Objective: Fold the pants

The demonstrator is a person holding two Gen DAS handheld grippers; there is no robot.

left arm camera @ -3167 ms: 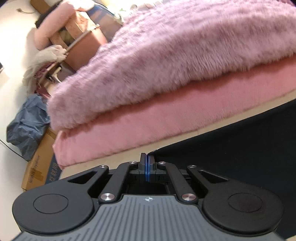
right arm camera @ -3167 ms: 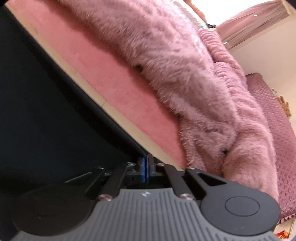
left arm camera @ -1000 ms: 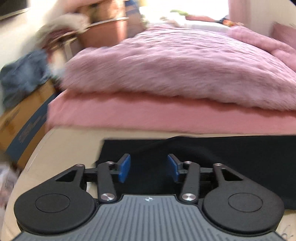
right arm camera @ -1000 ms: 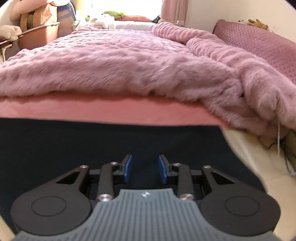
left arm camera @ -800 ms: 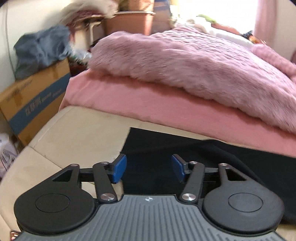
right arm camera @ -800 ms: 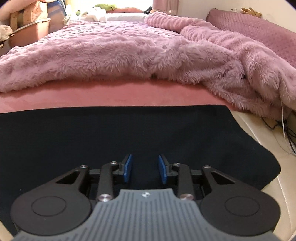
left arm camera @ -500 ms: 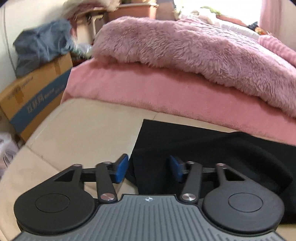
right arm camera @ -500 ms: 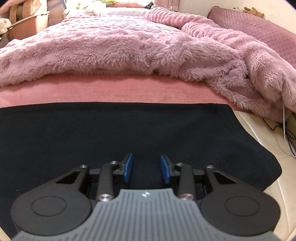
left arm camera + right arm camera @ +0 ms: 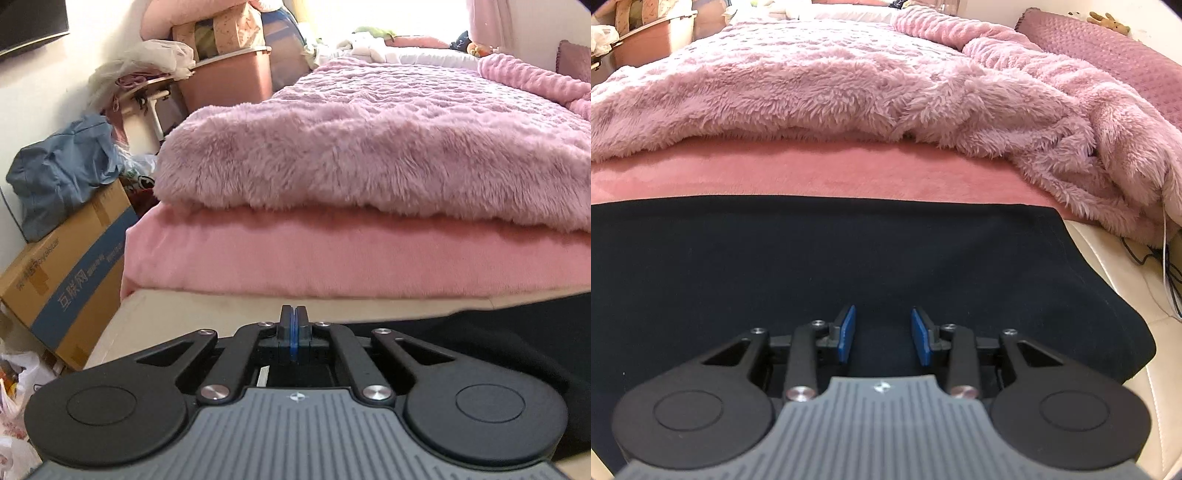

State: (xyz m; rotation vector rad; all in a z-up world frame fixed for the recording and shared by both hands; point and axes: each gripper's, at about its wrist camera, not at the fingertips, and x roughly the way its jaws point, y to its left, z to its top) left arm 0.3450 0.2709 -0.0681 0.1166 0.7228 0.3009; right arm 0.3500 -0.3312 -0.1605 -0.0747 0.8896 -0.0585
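The black pants [image 9: 849,258] lie flat on a cream padded surface [image 9: 1108,258] at the foot of a bed. In the right wrist view my right gripper [image 9: 882,332] hovers over their right part with its blue pads [image 9: 847,334] apart and nothing pinched. The left wrist view has the pants [image 9: 480,350] running in from the right and bunching up toward my left gripper [image 9: 293,314]. Its pads are pressed together at the cloth's left edge. The pinch itself is hidden under the fingers.
A fluffy pink blanket [image 9: 369,147] and a pink sheet [image 9: 332,258] rise just behind the pants. Left of the bed stand a cardboard box [image 9: 66,288], a blue bag [image 9: 55,177] and piled clutter. Dark cables [image 9: 1160,266] lie at the right.
My left gripper's jaws were open around the pants' left edge and have closed on it while the hand slid sideways. The cloth there has bunched up. My right gripper has hardly moved.
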